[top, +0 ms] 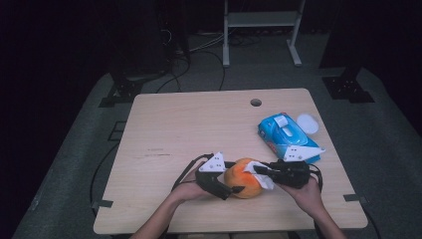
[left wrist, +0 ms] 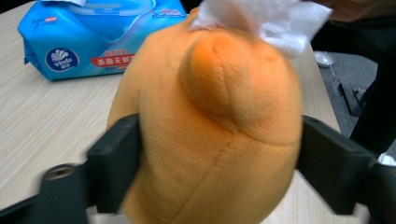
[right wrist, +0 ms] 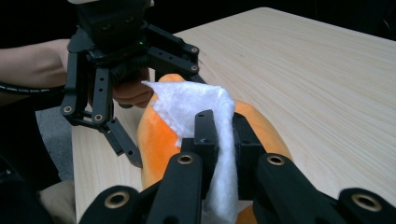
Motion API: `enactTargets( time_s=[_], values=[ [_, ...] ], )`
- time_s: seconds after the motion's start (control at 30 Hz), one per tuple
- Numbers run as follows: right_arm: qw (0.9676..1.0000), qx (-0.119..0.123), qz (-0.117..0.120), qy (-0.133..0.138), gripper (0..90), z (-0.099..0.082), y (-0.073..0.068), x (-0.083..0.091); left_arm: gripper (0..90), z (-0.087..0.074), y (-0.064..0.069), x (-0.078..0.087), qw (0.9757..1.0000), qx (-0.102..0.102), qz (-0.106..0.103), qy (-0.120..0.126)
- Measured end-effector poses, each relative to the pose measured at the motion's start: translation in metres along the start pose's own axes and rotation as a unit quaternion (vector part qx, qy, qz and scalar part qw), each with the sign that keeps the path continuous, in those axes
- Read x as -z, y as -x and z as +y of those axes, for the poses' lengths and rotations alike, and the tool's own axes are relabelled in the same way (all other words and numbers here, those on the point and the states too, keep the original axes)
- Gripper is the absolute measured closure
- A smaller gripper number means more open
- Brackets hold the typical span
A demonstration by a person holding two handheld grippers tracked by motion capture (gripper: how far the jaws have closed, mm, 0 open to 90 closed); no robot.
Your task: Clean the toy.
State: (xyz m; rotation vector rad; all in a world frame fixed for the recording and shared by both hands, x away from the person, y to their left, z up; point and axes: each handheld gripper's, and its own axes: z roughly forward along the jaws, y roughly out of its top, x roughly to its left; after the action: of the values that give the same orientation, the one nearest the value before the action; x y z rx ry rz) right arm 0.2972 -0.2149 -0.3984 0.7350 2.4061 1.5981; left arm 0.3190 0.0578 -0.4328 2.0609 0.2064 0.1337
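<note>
One blue wipes pack [top: 284,135] lies shut beside its white lid [top: 307,123].

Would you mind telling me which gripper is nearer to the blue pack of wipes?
The right gripper, just in front of the wipes pack. The left gripper sits farther away, beyond the orange plush toy.

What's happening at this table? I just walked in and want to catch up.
A person is wiping an orange plush toy with a white wipe. The left gripper has its fingers on either side of the toy, steadying it on the table. The right gripper is shut on the wipe and presses it against the toy's top. A blue pack of wipes lies behind it, with a small white lid alongside.
</note>
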Motion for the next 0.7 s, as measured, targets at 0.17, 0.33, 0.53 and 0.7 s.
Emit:
enactTargets(
  time_s=[0.17, 0.33, 0.53, 0.7],
  values=[
    [1.0, 0.001, -0.009, 0.004, 82.9, 0.006, 0.001, 0.003, 28.7, -0.001, 0.004, 0.0, 0.9999, -0.012, -0.012, 0.0],
    [0.9999, -0.004, -0.008, 0.004, 82.9, 0.014, 0.002, -0.003, 28.7, 0.001, 0.01, -0.003, 0.999, -0.041, -0.015, -0.007],
    [0.9998, 0.015, 0.009, 0.0, 82.9, 0.015, -0.011, -0.01, 29.1, -0.001, 0.007, -0.003, 0.9996, -0.027, -0.007, 0.0],
    [1.0, -0.001, -0.008, -0.003, 82.8, 0.01, 0.0, 0.0, 29.1, 0.0, 0.006, -0.002, 0.9997, -0.023, -0.004, 0.004]
  ],
)
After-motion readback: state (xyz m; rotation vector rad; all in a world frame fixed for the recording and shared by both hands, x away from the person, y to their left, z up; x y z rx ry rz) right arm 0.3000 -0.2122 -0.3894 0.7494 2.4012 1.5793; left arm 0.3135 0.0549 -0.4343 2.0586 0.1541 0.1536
